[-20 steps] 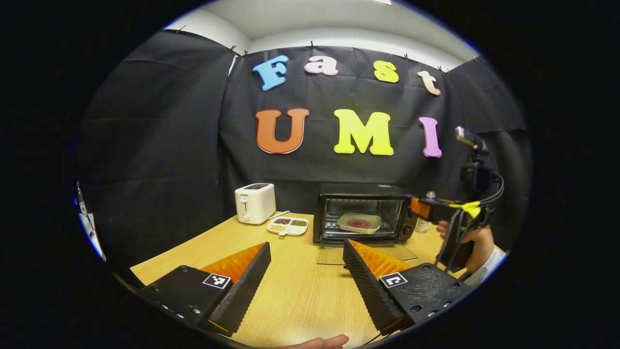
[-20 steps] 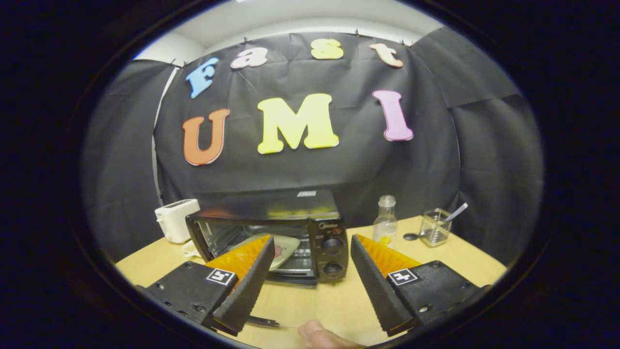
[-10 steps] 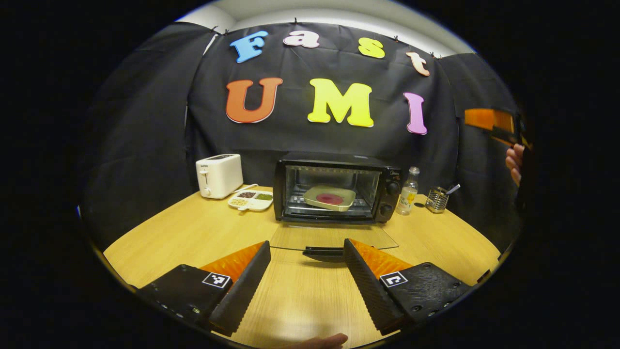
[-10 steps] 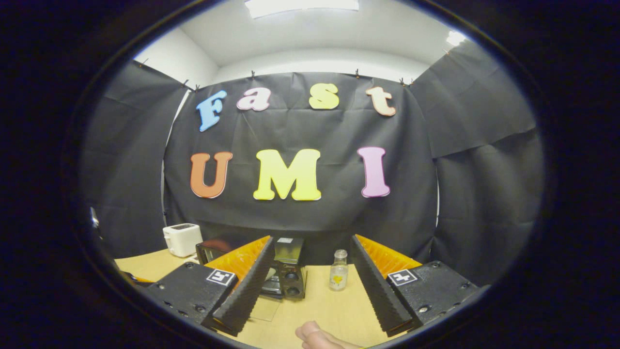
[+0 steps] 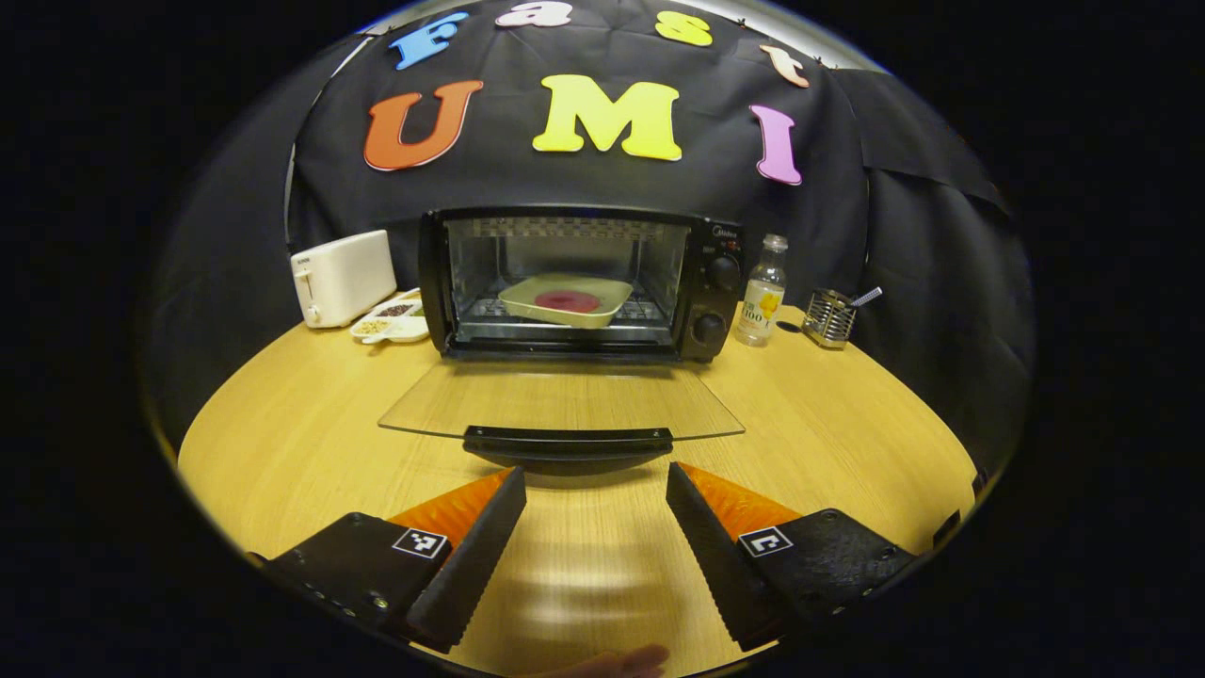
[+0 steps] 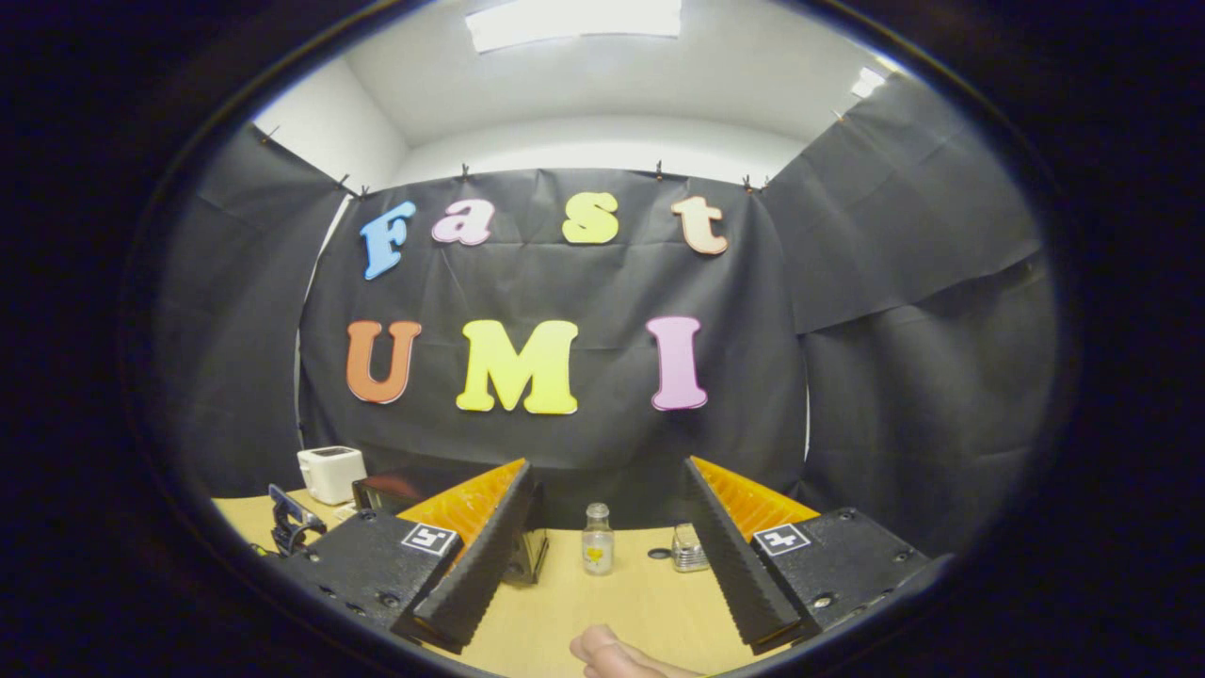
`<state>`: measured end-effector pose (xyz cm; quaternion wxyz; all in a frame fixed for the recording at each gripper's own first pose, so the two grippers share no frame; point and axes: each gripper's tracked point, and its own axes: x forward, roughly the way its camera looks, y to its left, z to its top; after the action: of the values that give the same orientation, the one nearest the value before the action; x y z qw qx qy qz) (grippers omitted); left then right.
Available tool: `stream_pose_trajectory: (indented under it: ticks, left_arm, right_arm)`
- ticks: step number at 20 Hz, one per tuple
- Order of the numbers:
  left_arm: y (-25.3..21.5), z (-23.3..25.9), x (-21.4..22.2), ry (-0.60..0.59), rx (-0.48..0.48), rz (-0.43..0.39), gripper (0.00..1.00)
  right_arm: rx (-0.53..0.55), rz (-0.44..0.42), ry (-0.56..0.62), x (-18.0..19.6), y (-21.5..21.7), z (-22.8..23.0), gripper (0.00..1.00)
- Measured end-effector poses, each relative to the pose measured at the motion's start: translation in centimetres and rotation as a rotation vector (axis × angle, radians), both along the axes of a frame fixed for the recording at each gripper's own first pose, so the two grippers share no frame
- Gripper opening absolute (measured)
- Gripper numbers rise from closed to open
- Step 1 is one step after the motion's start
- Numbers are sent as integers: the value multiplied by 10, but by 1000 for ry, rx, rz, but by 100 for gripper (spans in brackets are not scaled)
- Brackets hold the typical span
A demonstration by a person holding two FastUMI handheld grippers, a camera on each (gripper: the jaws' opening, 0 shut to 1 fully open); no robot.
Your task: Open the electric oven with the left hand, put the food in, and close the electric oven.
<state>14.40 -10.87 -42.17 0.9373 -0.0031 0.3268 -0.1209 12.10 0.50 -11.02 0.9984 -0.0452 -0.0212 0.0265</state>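
In the left gripper view, a boxy white plastic toaster (image 5: 342, 277) stands at the far left of the pale wood-grain desk (image 5: 282, 443), and just beside it lies a white divided dish (image 5: 389, 325) with dark and light grains in its sections. Next comes the black metal electric oven (image 5: 576, 282), its flat glass door (image 5: 561, 403) folded down over the desk with a curved black handle (image 5: 568, 442) at the near edge; inside, on the wire rack, sits a pale square plate (image 5: 565, 299) carrying a round red piece of food (image 5: 567, 301). Right of the oven stand a clear glass bottle (image 5: 761, 303) and a small wire basket (image 5: 829, 318) holding a utensil. The left tongs (image 5: 595, 508) gape wide just short of the handle, holding nothing. In the right gripper view, the right tongs (image 6: 610, 541) are raised, spread wide and empty, their ribbed fingers (image 6: 475, 565) framing the bottle.
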Motion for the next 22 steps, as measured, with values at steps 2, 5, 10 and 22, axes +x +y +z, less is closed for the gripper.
stream_pose_trajectory:
  ticks: [2,5,10,22]
  left_arm:
    - [-2,-9,5,29,32,-2,96]
    - [1,-14,16,34,62,16,96]
    - [6,-25,22,94,91,22,96]
    - [6,-16,27,120,121,36,96]
  right_arm:
    - [22,14,18,-1,-10,-8,99]
    - [29,7,39,0,-27,-18,99]
    - [14,-5,26,-12,-40,-15,98]
    - [-39,-2,28,-56,-21,8,99]
